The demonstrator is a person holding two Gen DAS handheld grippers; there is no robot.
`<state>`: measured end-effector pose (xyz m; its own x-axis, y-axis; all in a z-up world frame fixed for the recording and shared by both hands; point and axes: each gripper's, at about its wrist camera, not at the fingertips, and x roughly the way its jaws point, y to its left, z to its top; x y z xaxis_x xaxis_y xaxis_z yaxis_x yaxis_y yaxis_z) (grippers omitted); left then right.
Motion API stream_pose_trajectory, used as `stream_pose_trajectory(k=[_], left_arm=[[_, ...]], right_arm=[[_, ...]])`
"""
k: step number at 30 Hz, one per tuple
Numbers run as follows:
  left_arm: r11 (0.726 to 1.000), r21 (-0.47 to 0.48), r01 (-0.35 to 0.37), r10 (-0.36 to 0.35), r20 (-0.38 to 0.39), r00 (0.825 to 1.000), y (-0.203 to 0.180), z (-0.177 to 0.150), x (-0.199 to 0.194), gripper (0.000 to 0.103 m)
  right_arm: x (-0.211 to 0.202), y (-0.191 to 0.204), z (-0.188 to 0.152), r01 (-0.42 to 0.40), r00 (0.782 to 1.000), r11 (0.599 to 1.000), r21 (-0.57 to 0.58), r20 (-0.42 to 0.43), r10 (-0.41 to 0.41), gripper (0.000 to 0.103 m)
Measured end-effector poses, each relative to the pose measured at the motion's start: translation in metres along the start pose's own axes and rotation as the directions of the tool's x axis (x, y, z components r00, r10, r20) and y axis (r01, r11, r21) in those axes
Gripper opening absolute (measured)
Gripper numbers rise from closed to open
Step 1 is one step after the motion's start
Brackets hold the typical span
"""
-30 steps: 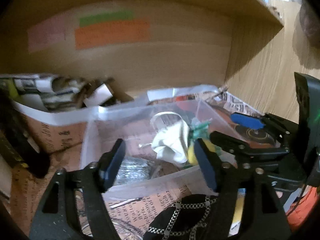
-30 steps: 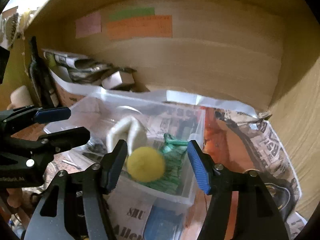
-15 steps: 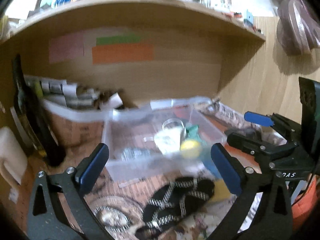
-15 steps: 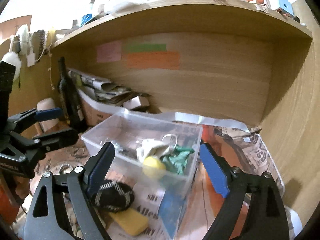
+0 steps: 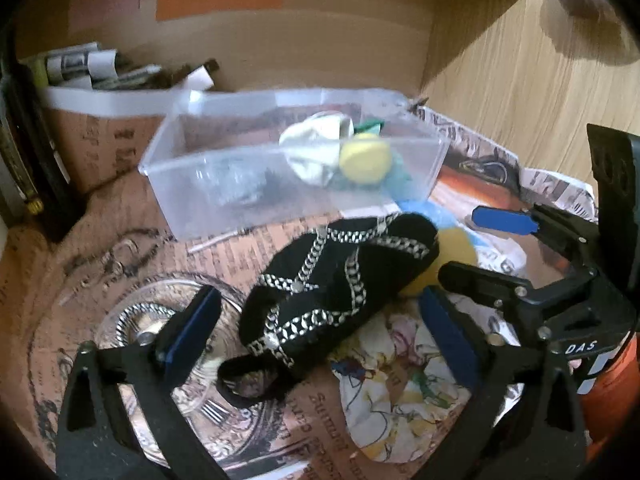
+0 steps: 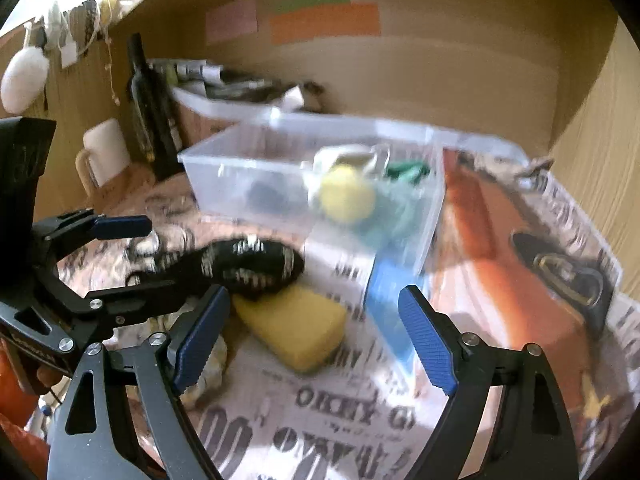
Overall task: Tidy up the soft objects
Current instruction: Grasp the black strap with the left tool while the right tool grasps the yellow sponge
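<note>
While both tools are hovering above the newspaper-covered surface (image 6: 360, 408), the left gripper (image 5: 316, 336) is spreading its jaws wide around nothing, with one black chain-trimmed pouch (image 5: 340, 280) lying between them below. The right gripper (image 6: 316, 336) is likewise gaping wide and holding nothing, pointing over one yellow sponge (image 6: 292, 320) and one blue sponge (image 6: 388, 300). One clear plastic bin (image 5: 240, 208) is standing behind, containing one yellow ball (image 5: 362, 160), one white cloth (image 5: 316, 148) and one green item (image 6: 404, 168). One glass dish (image 5: 132, 320) is sitting beside the pouch.
</note>
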<state>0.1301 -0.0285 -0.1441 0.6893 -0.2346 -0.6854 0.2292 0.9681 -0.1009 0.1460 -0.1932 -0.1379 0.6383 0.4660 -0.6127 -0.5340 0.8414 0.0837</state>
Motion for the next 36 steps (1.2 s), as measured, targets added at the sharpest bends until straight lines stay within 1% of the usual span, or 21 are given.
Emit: stream_pose_trajectory(k=[1, 2, 3, 4, 5, 6, 7, 8, 9, 10, 11, 14, 17, 19, 23, 28, 31, 36], left_arm=[[1.0, 0.002, 0.004, -0.004, -0.011, 1.0, 0.0, 0.0, 0.003, 0.079], [1.0, 0.001, 0.014, -0.014, -0.023, 1.0, 0.0, -0.001, 0.006, 0.072], [1.0, 0.0, 0.018, -0.018, -0.026, 0.999, 0.0, -0.001, 0.009, 0.069], [1.0, 0.0, 0.02, -0.02, -0.025, 0.999, 0.0, -0.001, 0.01, 0.064], [1.0, 0.003, 0.019, -0.019, -0.019, 1.0, 0.0, -0.001, 0.01, 0.056], [1.0, 0.004, 0.016, -0.016, -0.016, 1.0, 0.0, -0.001, 0.01, 0.052], [1.0, 0.003, 0.014, -0.014, -0.014, 1.0, 0.001, -0.002, 0.01, 0.043], [1.0, -0.004, 0.011, -0.011, -0.011, 1.0, 0.002, -0.002, 0.01, 0.038], [1.0, -0.015, 0.014, -0.014, -0.005, 1.0, 0.004, -0.002, 0.009, 0.037], [0.999, -0.026, 0.021, -0.021, 0.006, 1.0, 0.006, -0.002, 0.007, 0.032], [0.999, -0.029, 0.024, -0.024, 0.011, 1.0, 0.007, -0.001, 0.006, 0.024], [0.999, -0.03, 0.02, -0.019, 0.042, 0.999, 0.009, 0.001, -0.003, 0.021], [1.0, -0.015, 0.012, -0.011, 0.061, 0.998, 0.007, 0.004, -0.01, 0.018], [1.0, -0.002, 0.009, -0.009, 0.079, 0.997, 0.005, 0.006, -0.017, 0.018], [1.0, 0.001, 0.016, -0.016, 0.121, 0.992, 0.004, 0.014, -0.029, 0.018], [1.0, -0.006, 0.03, -0.028, 0.169, 0.985, 0.008, 0.027, -0.042, 0.018], [0.999, -0.014, 0.03, -0.027, 0.214, 0.977, 0.011, 0.04, -0.053, 0.018], [0.999, -0.038, 0.009, 0.003, 0.304, 0.953, 0.02, 0.064, -0.071, 0.018]], right_arm=[[0.003, -0.001, -0.003, -0.01, 1.0, 1.0, 0.007, -0.014, 0.01, 0.081], [0.005, 0.0, -0.004, -0.018, 1.0, 1.0, 0.012, -0.023, 0.018, 0.079], [0.008, 0.0, -0.006, -0.035, 0.999, 0.999, 0.016, -0.04, 0.035, 0.073], [0.009, 0.001, -0.006, -0.042, 0.998, 0.999, 0.017, -0.049, 0.042, 0.07], [0.011, 0.002, -0.006, -0.044, 0.997, 0.999, 0.016, -0.06, 0.045, 0.068], [0.012, 0.003, -0.007, -0.046, 0.997, 0.999, 0.013, -0.065, 0.047, 0.065], [0.013, 0.004, -0.006, -0.054, 0.996, 0.998, 0.011, -0.069, 0.055, 0.059], [0.014, 0.005, -0.006, -0.062, 0.995, 0.998, 0.01, -0.072, 0.062, 0.055], [0.017, 0.005, -0.006, -0.067, 0.995, 0.998, 0.012, -0.077, 0.068, 0.05], [0.019, 0.006, -0.006, -0.07, 0.994, 0.997, 0.015, -0.08, 0.071, 0.047], [0.02, 0.005, -0.006, -0.075, 0.994, 0.997, 0.02, -0.079, 0.076, 0.046], [0.016, 0.004, -0.008, -0.074, 0.996, 0.997, 0.029, -0.054, 0.076, 0.042], [0.012, 0.003, -0.006, -0.06, 0.998, 0.998, 0.032, -0.032, 0.061, 0.041], [0.007, 0.0, -0.004, -0.035, 0.999, 0.999, 0.032, -0.015, 0.036, 0.04], [-0.007, -0.008, 0.004, -0.013, 0.999, 0.999, 0.048, 0.033, 0.011, 0.04], [-0.024, -0.014, 0.019, 0.034, 0.994, 0.999, 0.041, 0.104, -0.038, 0.04], [-0.031, -0.018, 0.031, 0.05, 0.988, 0.998, 0.041, 0.143, -0.055, 0.04], [-0.041, -0.022, 0.049, 0.079, 0.974, 0.996, 0.041, 0.211, -0.086, 0.04]])
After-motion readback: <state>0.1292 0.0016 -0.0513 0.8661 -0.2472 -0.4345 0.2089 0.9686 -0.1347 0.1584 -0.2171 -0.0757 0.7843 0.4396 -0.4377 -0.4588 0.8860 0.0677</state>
